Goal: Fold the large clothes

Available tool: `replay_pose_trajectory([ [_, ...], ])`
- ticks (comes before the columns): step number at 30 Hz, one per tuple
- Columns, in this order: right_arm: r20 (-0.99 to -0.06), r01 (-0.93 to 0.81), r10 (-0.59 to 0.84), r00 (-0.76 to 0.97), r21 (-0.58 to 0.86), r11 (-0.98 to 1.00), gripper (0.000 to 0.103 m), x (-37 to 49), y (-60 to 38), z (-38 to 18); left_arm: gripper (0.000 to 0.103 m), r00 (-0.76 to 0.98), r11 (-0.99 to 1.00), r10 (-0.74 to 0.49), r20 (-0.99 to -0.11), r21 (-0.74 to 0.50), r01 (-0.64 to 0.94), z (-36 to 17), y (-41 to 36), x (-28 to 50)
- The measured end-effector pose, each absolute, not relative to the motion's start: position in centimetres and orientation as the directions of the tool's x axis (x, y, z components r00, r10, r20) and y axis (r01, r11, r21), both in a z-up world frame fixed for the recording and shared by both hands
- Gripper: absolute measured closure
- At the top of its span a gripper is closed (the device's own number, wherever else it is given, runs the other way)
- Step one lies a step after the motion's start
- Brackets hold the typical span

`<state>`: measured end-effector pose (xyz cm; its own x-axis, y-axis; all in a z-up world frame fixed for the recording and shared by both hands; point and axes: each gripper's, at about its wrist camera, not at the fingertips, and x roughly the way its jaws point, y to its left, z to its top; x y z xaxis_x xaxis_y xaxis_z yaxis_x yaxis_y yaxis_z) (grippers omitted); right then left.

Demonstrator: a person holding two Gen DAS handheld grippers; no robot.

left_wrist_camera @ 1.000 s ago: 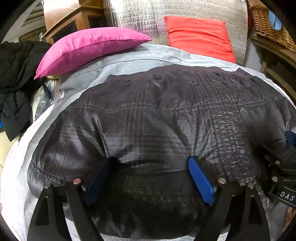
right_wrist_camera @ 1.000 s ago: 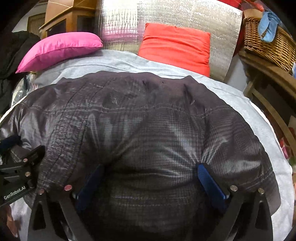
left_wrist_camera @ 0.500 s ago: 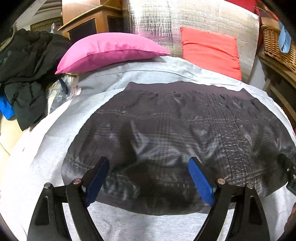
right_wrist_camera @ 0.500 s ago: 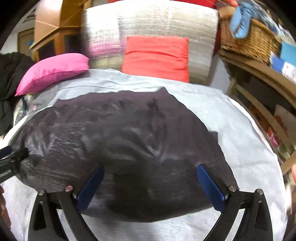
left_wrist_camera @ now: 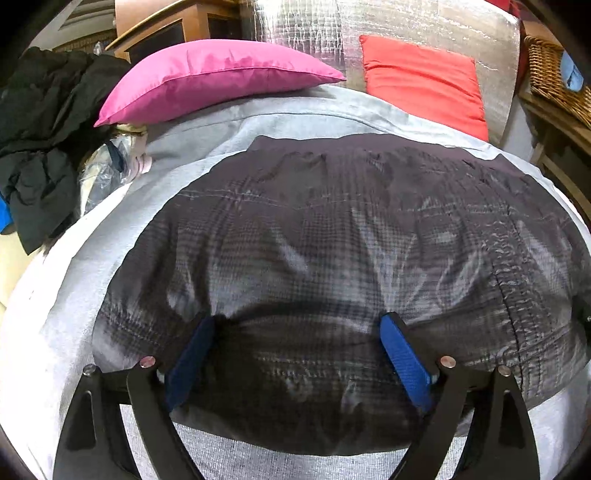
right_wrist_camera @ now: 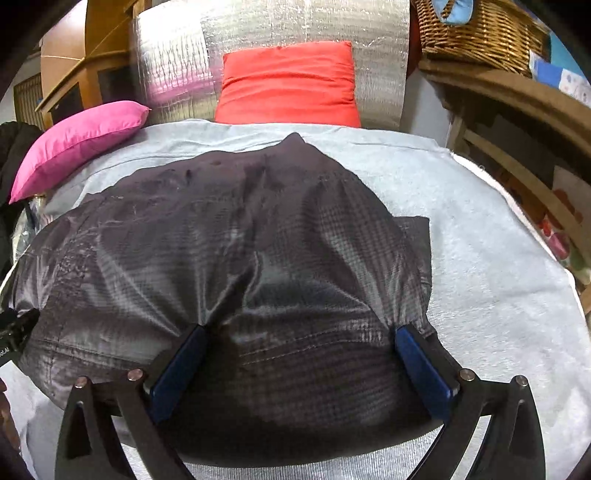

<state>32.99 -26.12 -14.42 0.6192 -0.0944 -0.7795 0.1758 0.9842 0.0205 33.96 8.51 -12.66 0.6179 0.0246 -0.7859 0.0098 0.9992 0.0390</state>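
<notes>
Both hand-held grippers, left (left_wrist_camera: 297, 354) and right (right_wrist_camera: 301, 363), stand wide with the dark checked quilted garment (left_wrist_camera: 332, 258) bunched between their jaws; whether the pads press it is hard to see.

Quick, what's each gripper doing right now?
Left gripper: jaws wide, dark jacket bunched between them.
Right gripper: same, jacket between wide jaws.

This is a lived-in home, probably a bedroom or spare room. A bed covered with a grey sheet (left_wrist_camera: 258, 122) carries a pink pillow (left_wrist_camera: 218, 77) and a red cushion (right_wrist_camera: 288, 85), the cushion leaning against a silvery quilted mat (right_wrist_camera: 303, 22) that stands at the head. Wooden cabinets (right_wrist_camera: 74, 74) stand behind, a wicker basket (right_wrist_camera: 480, 33) sits on a wooden shelf (right_wrist_camera: 517, 96) to the right, and dark clothes (left_wrist_camera: 40, 122) are heaped to the left.
</notes>
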Motion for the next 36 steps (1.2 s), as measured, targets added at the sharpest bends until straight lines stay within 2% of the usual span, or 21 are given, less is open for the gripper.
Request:
replay_pose_trajectory([
  [4, -0.799, 0.184, -0.050, 0.599, 0.076, 0.980, 0.001, 33.0, -27.3, -12.6, 0.011, 0.624, 1.000, -0.023, -0.781, -0.018, 0.014, -10.2, 10.5, 32.8],
  [7, -0.749, 0.201, 0.003, 0.663, 0.182, 0.963, 0.001, 30.6, -29.0, -9.8, 0.011, 0.680, 0.998, -0.020, -0.733, -0.054, -0.029, -8.0, 13.9, 30.3],
  [10, -0.706, 0.239, 0.057, 0.706, 0.312, 0.920, 0.001, 27.2, -31.5, -8.6, 0.011, 0.687, 0.985, -0.015, -0.727, -0.130, -0.117, -7.4, 18.4, 28.5],
  [14, -0.680, 0.342, 0.187, 0.709, 0.564, 0.751, 0.001, 23.5, -35.6, -11.4, 0.011, 0.649, 0.912, -0.086, -0.756, -0.321, -0.253, -9.9, 23.9, 27.2],
  [16, -0.671, 0.368, 0.233, 0.703, 0.625, 0.689, 0.001, 23.1, -36.4, -13.0, 0.011, 0.622, 0.874, -0.136, -0.771, -0.389, -0.291, -11.3, 24.8, 27.1],
  [20, -0.631, 0.344, 0.313, 0.710, 0.698, 0.628, 0.001, 24.7, -36.2, -14.3, 0.011, 0.610, 0.841, -0.197, -0.767, -0.452, -0.297, -12.7, 24.2, 27.7],
  [25, -0.650, 0.398, 0.314, 0.692, 0.706, 0.585, 0.001, 27.5, -36.2, -16.2, 0.011, 0.601, 0.828, -0.217, -0.770, -0.471, -0.305, -13.6, 22.8, 29.5],
  [27, -0.640, 0.390, 0.305, 0.705, 0.709, 0.587, 0.008, 28.1, -36.3, -16.1, 0.011, 0.606, 0.833, -0.204, -0.769, -0.462, -0.306, -13.7, 22.8, 30.5],
  [28, -0.637, 0.387, 0.312, 0.705, 0.713, 0.584, 0.022, 28.5, -36.3, -16.1, 0.011, 0.606, 0.836, -0.201, -0.770, -0.457, -0.303, -13.8, 22.7, 30.7],
  [29, -0.654, 0.400, 0.308, 0.691, 0.701, 0.591, 0.031, 29.1, -36.3, -16.2, 0.012, 0.599, 0.842, -0.198, -0.776, -0.448, -0.301, -13.8, 22.5, 31.3],
  [30, -0.666, 0.406, 0.306, 0.680, 0.690, 0.599, 0.036, 29.5, -36.3, -16.3, 0.032, 0.592, 0.852, -0.197, -0.781, -0.435, -0.290, -13.7, 22.3, 31.9],
  [31, -0.682, 0.408, 0.303, 0.665, 0.673, 0.617, 0.045, 29.9, -36.2, -16.4, 0.045, 0.588, 0.858, -0.218, -0.779, -0.440, -0.265, -13.6, 22.3, 32.3],
  [33, -0.695, 0.388, 0.297, 0.654, 0.646, 0.658, 0.058, 30.1, -35.8, -15.7, 0.060, 0.564, 0.883, -0.201, -0.801, -0.397, -0.249, -12.6, 21.8, 33.0],
  [34, -0.698, 0.368, 0.293, 0.654, 0.631, 0.683, 0.065, 30.1, -35.4, -14.9, 0.062, 0.559, 0.891, -0.197, -0.805, -0.385, -0.240, -12.1, 21.6, 33.1],
  [36, -0.693, 0.330, 0.283, 0.663, 0.610, 0.721, 0.070, 29.9, -34.6, -12.8, 0.068, 0.568, 0.911, -0.181, -0.803, -0.355, -0.212, -10.5, 21.4, 33.0],
])
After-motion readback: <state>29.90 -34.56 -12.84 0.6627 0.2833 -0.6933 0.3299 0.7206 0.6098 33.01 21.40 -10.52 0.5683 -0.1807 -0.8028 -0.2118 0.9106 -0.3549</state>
